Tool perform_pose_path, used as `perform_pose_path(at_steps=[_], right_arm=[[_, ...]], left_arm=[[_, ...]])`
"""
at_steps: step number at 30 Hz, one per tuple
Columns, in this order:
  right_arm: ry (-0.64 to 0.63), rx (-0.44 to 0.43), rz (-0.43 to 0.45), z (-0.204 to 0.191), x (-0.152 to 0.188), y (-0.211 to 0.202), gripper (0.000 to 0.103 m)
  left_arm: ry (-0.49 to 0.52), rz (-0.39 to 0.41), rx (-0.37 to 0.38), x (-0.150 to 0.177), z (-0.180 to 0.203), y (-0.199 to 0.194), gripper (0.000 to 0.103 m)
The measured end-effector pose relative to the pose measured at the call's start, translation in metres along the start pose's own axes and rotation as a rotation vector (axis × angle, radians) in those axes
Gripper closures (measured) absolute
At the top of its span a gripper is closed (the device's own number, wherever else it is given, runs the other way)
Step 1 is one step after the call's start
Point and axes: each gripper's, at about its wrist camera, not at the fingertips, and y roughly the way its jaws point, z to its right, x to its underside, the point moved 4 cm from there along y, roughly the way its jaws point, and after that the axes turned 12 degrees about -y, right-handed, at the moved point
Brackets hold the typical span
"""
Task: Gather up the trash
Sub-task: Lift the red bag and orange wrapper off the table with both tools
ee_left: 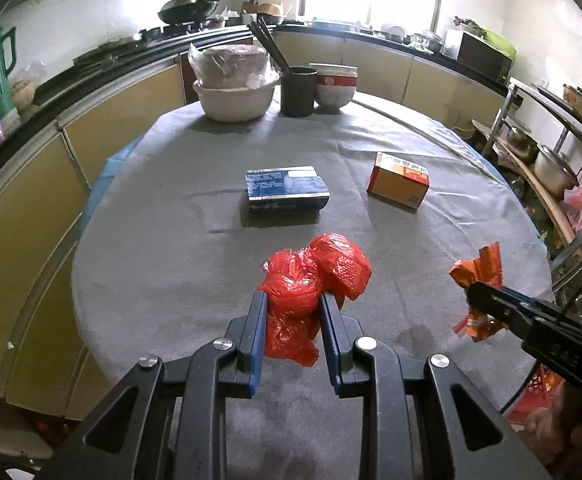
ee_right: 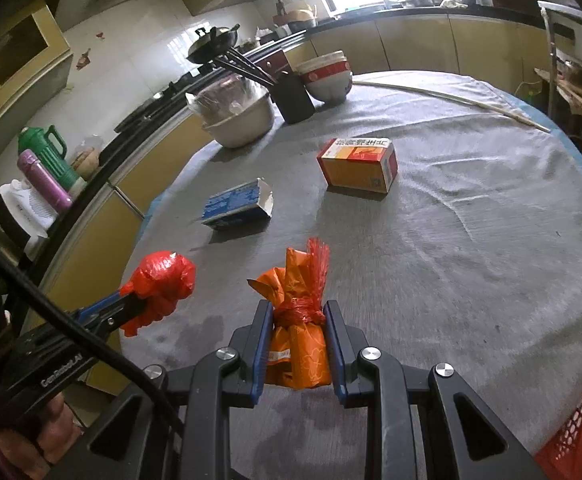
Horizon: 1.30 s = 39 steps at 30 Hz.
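left tool [ee_left: 293, 300] grips red bag [ee_left: 315, 272] near table edge [ee_left: 91, 320].

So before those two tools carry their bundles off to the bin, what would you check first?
1. Left tool clamped on the red plastic bag: ok.
2. Right tool clamped on the orange wrapper: ok.
3. Both bundles lifted off the table: cannot tell.
4. Red basket within reach at the table's right edge: cannot tell.
5. Table cleared: not ok; the blue carton and orange box remain.
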Motion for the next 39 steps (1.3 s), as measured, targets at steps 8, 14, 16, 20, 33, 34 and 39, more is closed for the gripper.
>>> perform_pose_path(at_steps=[8, 14, 16, 20, 33, 34, 39], right_arm=[[-0.012, 0.001, 0.025, -0.002, 0.007, -0.02, 0.075], [-0.008, -0.006, 0.034, -0.001, 0.009, -0.028, 0.075], [-0.006, -0.009, 0.037, -0.001, 0.009, -0.029, 0.075], [-0.003, -0.013, 0.041, 0.0, 0.009, -0.032, 0.075], [-0.002, -0.022, 0.047, 0.001, 0.015, -0.039, 0.075], [-0.001, -0.022, 0.048, 0.002, 0.016, -0.041, 0.075], [0.01, -0.024, 0.049, 0.007, 0.021, -0.044, 0.075]], left_arm=[[0.015, 0.042, -0.032, 0.003, 0.005, -0.014, 0.076], [0.015, 0.056, -0.042, 0.005, 0.009, -0.021, 0.076], [0.015, 0.062, -0.045, 0.005, 0.01, -0.023, 0.076], [0.019, 0.076, -0.055, 0.004, 0.011, -0.029, 0.076], [0.025, 0.091, -0.064, 0.004, 0.019, -0.037, 0.076], [0.028, 0.091, -0.063, 0.004, 0.02, -0.038, 0.076], [0.037, 0.095, -0.064, 0.004, 0.025, -0.039, 0.076]])
